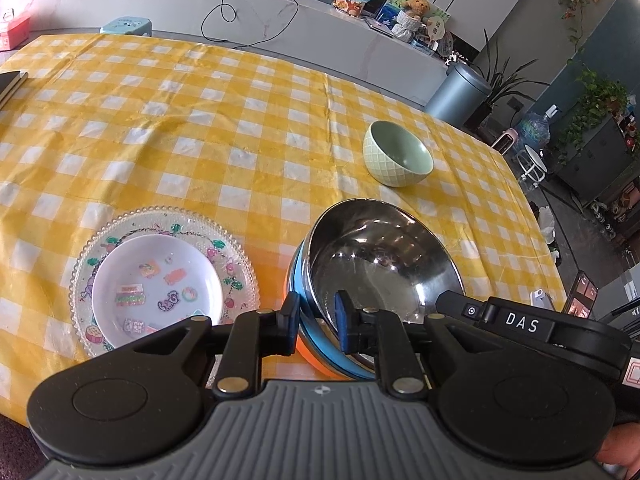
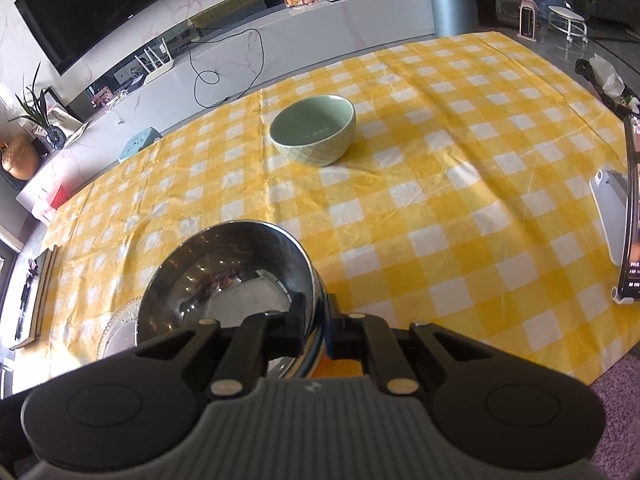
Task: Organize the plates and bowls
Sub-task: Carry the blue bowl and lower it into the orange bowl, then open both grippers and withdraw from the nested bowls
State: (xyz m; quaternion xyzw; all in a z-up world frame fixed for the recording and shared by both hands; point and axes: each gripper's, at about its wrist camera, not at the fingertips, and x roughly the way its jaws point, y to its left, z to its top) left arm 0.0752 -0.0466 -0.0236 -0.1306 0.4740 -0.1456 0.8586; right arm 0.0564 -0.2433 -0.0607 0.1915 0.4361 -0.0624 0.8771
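Observation:
A steel bowl (image 1: 380, 264) sits nested in a blue bowl (image 1: 308, 320) over an orange one. My left gripper (image 1: 318, 320) is shut on the near rims of this stack. My right gripper (image 2: 316, 330) is shut on the steel bowl (image 2: 228, 276) at its right rim. A small white plate (image 1: 156, 288) lies on a glass patterned plate (image 1: 240, 264) left of the stack. A green bowl (image 1: 400, 156) stands apart farther back; it also shows in the right wrist view (image 2: 314, 130).
The table has a yellow checked cloth (image 1: 200, 128). A phone on a stand (image 2: 628, 216) stands at the table's right edge. A dark book (image 1: 10, 82) lies at the far left. A grey bin (image 1: 456, 94) stands beyond the table.

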